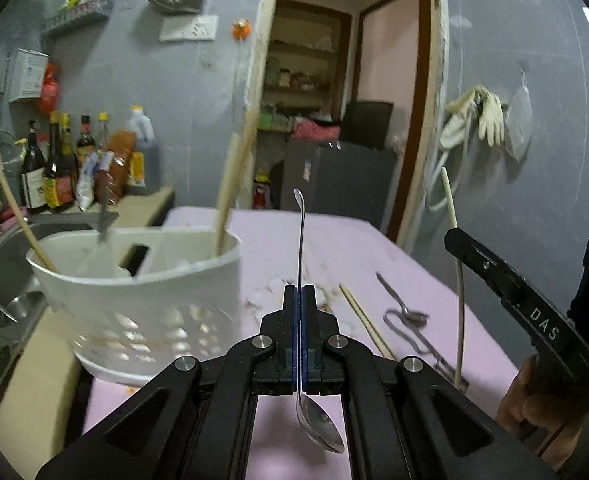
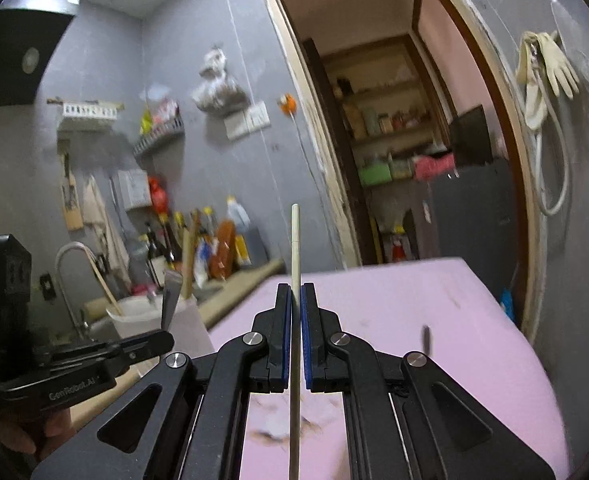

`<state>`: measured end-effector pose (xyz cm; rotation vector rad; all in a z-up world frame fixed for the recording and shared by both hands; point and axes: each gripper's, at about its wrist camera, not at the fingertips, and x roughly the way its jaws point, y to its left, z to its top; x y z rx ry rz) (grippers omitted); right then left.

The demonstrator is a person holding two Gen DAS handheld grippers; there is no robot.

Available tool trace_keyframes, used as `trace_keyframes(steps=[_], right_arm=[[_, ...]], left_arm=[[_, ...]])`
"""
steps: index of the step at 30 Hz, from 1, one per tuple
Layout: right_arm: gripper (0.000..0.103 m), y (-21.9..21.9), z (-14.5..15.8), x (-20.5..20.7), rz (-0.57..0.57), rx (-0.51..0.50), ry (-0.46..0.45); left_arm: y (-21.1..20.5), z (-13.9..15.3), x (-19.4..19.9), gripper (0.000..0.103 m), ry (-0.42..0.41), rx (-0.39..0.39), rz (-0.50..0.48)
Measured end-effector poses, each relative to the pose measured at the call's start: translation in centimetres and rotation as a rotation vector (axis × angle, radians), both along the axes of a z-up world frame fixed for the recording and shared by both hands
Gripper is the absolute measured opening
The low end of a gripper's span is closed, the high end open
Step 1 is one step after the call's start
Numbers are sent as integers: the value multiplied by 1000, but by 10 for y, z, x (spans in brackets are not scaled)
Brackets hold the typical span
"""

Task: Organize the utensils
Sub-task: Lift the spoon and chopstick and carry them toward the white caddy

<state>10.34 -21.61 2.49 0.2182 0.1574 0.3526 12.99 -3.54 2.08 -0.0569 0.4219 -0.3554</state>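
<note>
My left gripper [image 1: 299, 293] is shut on a metal spoon [image 1: 301, 240]; its handle points up and away, its bowl [image 1: 322, 428] hangs below the jaws. A white perforated utensil holder [image 1: 150, 300] stands just left of it with wooden chopsticks [image 1: 230, 184] and other utensils inside. My right gripper [image 2: 296, 292] is shut on a pale chopstick [image 2: 295, 240] that runs upright through the jaws. In the left wrist view the right gripper [image 1: 452, 232] appears at the right edge with that chopstick [image 1: 459, 300]. The left gripper [image 2: 166, 340] and the holder [image 2: 154, 316] sit low left in the right wrist view.
On the pink table cover [image 1: 374, 248] lie a pair of chopsticks [image 1: 364, 320], a small spoon [image 1: 402, 304] and a metal wire utensil [image 1: 418, 340]. A sink [image 1: 10, 304] and sauce bottles [image 1: 54, 168] are on the left. An open doorway [image 1: 334, 120] lies behind the table.
</note>
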Motion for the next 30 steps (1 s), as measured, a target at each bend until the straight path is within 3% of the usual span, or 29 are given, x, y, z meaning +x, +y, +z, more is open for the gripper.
trace_keyframes(steps=[8, 16, 23, 30], right_arm=[[3, 30, 27, 18, 59, 74, -107], [3, 71, 61, 52, 161, 162, -173], [3, 107, 78, 73, 188, 164, -238], [3, 133, 66, 86, 146, 127, -263]], left_arm=[[47, 45, -6, 0, -86, -34, 50], [95, 85, 5, 0, -159, -13, 172], [145, 89, 29, 0, -161, -32, 306], [165, 76, 51, 0, -149, 18, 350]])
